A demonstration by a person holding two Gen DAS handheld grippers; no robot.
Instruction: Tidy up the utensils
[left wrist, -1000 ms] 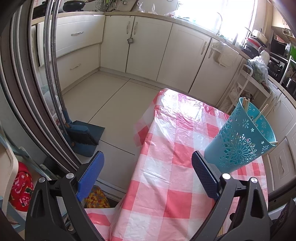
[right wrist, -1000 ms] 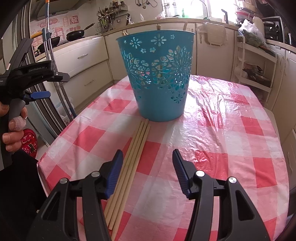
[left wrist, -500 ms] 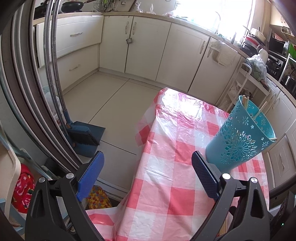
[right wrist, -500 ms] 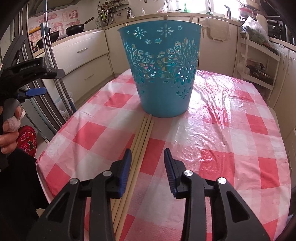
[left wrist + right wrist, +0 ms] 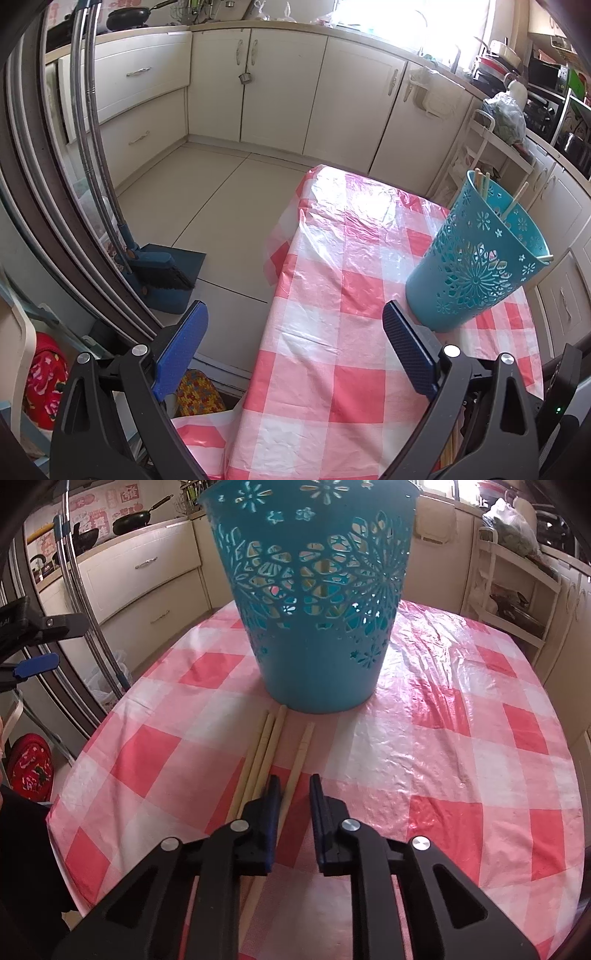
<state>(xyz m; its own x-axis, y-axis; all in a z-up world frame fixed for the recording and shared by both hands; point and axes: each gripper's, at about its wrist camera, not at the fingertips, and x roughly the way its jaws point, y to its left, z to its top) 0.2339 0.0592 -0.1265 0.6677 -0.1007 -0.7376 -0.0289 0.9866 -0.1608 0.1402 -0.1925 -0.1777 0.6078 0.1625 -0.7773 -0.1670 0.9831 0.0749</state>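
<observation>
A teal cut-out basket (image 5: 314, 602) stands on the red-checked table (image 5: 461, 746); in the left wrist view (image 5: 476, 266) several chopsticks poke out of it. Several wooden chopsticks (image 5: 264, 746) lie on the cloth in front of it. One chopstick (image 5: 301, 757) lies apart, running between the jaws of my right gripper (image 5: 294, 786), which stand narrowly apart around it; contact is not clear. My left gripper (image 5: 291, 332) is open and empty, held over the table's left edge.
A broom and dustpan (image 5: 162, 273) stand on the floor left of the table. White cabinets (image 5: 280, 92) line the walls. A white shelf rack (image 5: 517, 590) stands behind the table at the right.
My right gripper moved forward and down toward the basket and its jaws narrowed around one chopstick, now shifted apart from the others. The left gripper barely moved.
</observation>
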